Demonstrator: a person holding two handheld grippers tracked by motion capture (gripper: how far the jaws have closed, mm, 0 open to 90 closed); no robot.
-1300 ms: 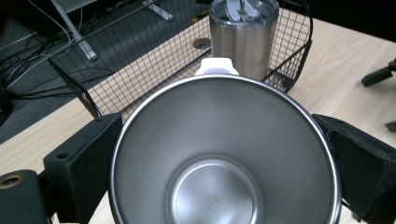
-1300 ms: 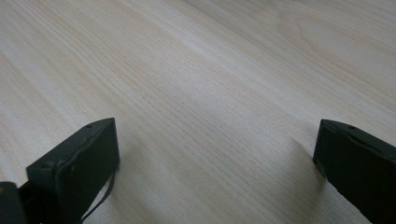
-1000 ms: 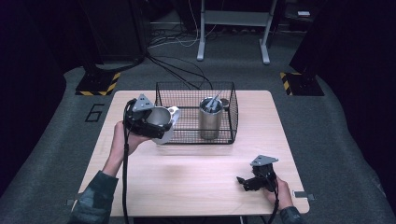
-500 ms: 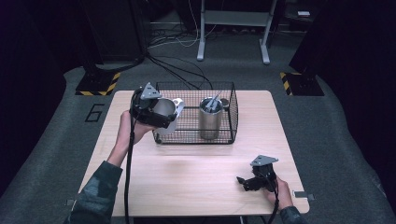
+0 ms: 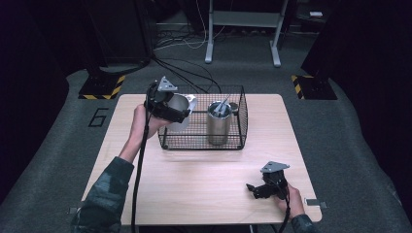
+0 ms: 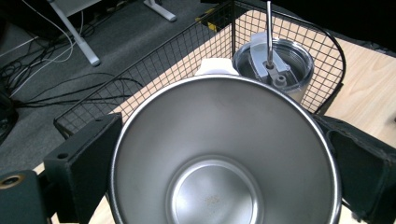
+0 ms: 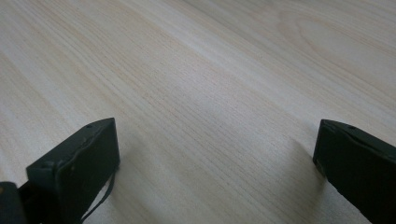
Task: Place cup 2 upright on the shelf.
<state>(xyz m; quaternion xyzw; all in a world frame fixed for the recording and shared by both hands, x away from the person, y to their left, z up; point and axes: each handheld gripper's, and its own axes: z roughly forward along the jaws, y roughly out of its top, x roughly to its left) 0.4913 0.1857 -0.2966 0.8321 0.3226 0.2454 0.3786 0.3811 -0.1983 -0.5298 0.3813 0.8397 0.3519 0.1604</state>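
High view: above the near edge, facing forward and down on the black wire basket.
Left gripper view: close above that basket, looking down; both share it.
Right gripper view: low over the pale wooden table.

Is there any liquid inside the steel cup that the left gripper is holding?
No, the left gripper view looks straight into the steel cup, and its bare metal bottom shows dry, with no liquid in it.
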